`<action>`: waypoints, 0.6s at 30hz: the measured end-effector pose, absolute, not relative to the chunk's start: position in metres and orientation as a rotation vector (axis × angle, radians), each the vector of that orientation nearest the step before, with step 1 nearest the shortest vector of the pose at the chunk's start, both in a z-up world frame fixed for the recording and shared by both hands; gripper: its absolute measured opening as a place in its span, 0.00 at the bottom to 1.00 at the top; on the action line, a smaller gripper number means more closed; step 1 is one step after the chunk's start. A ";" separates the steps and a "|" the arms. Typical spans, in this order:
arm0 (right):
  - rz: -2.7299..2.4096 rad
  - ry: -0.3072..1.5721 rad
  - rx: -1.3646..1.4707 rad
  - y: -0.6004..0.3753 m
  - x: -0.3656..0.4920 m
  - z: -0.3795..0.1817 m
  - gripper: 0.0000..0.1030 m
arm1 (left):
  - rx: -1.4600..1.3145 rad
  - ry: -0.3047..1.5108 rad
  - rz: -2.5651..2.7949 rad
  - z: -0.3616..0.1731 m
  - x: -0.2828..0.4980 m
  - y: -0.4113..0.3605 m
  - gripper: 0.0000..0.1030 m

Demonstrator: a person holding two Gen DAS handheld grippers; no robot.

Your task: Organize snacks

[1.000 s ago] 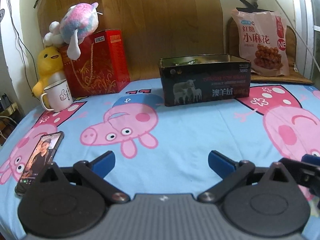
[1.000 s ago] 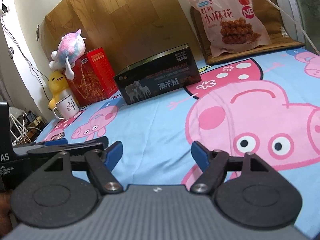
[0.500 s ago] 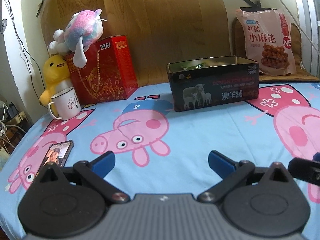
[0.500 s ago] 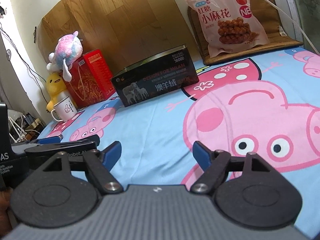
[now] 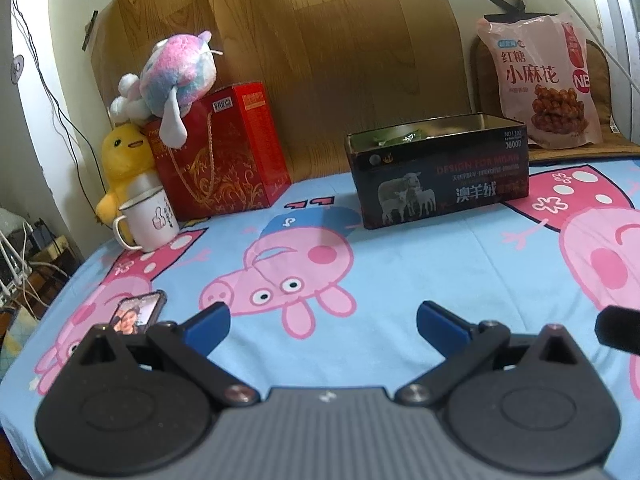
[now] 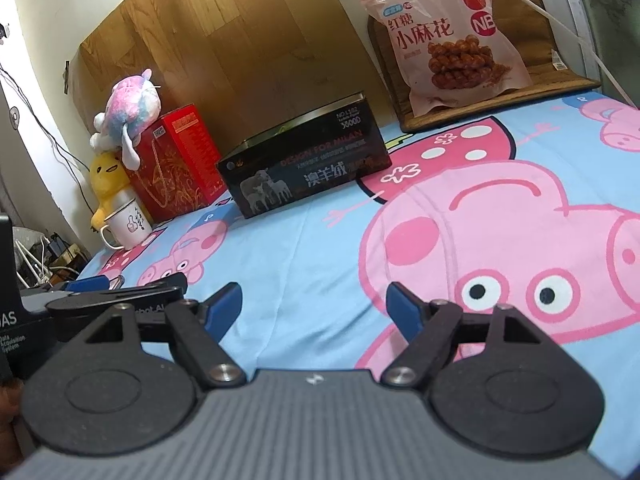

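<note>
Both grippers, left gripper (image 5: 322, 320) & right gripper (image 6: 314, 304), are hovering low over the near edge of the blue cartoon-pig bedsheet (image 5: 420, 264), jaws spread wide w/ nothing between them (prob. lining up a reach). The pink snack bag (image 6: 456, 36) is leaning upright far right, just behind the open black metal tin (image 6: 304, 168). Vs a sec ago: left view is tilting up slightly.

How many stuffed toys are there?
2. A pink-and-blue fluffy plush toy lies on top of the red gift box. A yellow plush duck sits beside that box, behind the white enamel mug. More could be hidden behind the box.
</note>
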State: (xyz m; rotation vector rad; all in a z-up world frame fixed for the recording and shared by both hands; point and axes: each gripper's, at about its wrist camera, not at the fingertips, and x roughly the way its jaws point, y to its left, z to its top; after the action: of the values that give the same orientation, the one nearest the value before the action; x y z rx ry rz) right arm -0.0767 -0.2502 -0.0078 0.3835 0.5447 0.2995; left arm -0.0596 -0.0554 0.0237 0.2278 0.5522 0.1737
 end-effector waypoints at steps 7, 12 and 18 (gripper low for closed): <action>0.291 0.541 0.396 -0.253 -0.078 -0.008 0.79 | 0.242 0.552 0.178 0.023 -0.061 -0.057 1.00; 0.275 0.543 0.413 -0.256 -0.077 -0.010 0.82 | 0.240 0.565 0.176 0.020 -0.060 -0.057 1.00; 0.257 0.553 0.429 -0.260 -0.076 -0.014 0.84 | 0.231 0.627 0.149 0.011 -0.054 -0.060 1.00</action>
State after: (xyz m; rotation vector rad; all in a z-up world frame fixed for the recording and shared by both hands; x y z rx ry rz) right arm -0.0758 -0.2596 -0.0142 0.4285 0.5529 0.2568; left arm -0.0545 -0.0597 0.0110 0.2309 0.6274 0.1489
